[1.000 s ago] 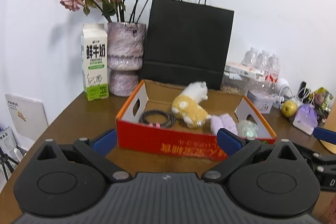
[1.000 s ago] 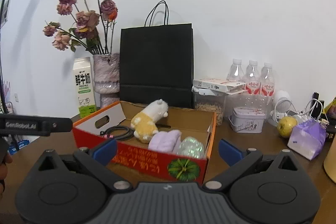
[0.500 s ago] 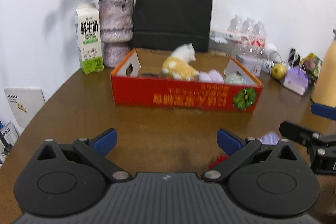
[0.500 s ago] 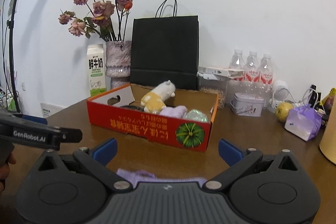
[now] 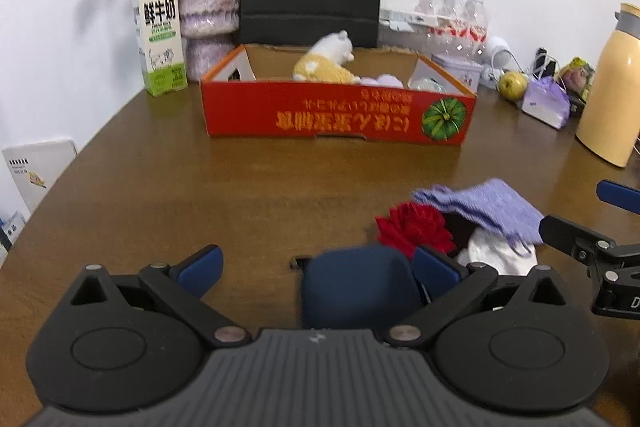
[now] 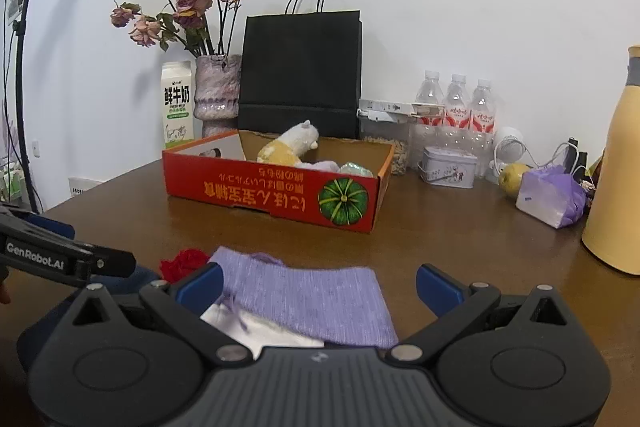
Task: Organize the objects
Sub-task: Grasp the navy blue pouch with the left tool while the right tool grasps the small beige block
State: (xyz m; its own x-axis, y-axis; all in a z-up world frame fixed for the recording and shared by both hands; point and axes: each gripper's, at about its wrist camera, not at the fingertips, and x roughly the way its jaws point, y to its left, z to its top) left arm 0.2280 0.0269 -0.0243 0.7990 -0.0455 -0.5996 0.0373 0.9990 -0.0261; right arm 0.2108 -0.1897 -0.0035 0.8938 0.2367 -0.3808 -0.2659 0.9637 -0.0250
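Lying flat — purple cloth (image 6: 320, 301), long axis crosswise between open right hand-held gripper (image 6: 318, 285)

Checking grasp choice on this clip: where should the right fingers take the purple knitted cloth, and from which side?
The purple knitted cloth lies flat on the table, draped over a white item. Probably best to pinch its raised near-left fold, where it humps over the white item, coming from above with the right gripper, already open over it. Elsewhere it lies too flat to pinch.
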